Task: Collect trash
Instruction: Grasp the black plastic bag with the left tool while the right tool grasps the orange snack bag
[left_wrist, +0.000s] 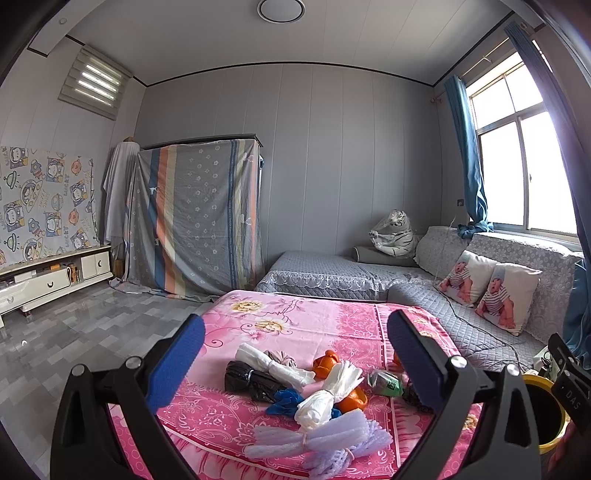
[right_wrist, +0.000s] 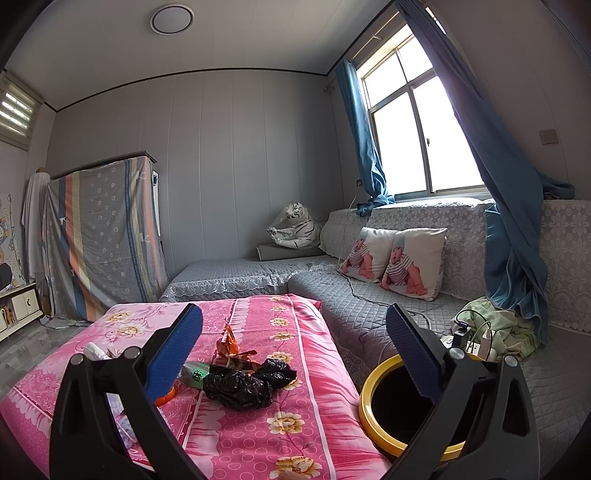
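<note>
Left wrist view: our left gripper (left_wrist: 295, 354) hangs above the pink floral bedspread (left_wrist: 295, 317), jaws spread wide, nothing between them. Trash sits in a loose heap mid-table: white knotted plastic bag roll (left_wrist: 271, 363), black crumpled plastic bag (left_wrist: 247, 380), lilac foam-net bundle (left_wrist: 317, 439), orange wrapper (left_wrist: 325, 363).

Right gripper (right_wrist: 293, 350) is also wide apart and empty, with a black crumpled bag pile (right_wrist: 240, 386) lying between its fingers in frame. Yellow-rimmed round bin (right_wrist: 365, 402) sits just beside the bed's right edge.

We judge this as the pre-grasp step; nothing collected by either tool yet. Next move: drop onto one piece, pinch, carry to bin.

Lilac bundle's long axis runs roughly left-right across the left view; white roll lies diagonally, upper-left to lower-right. We'd close across the short axis.
</note>
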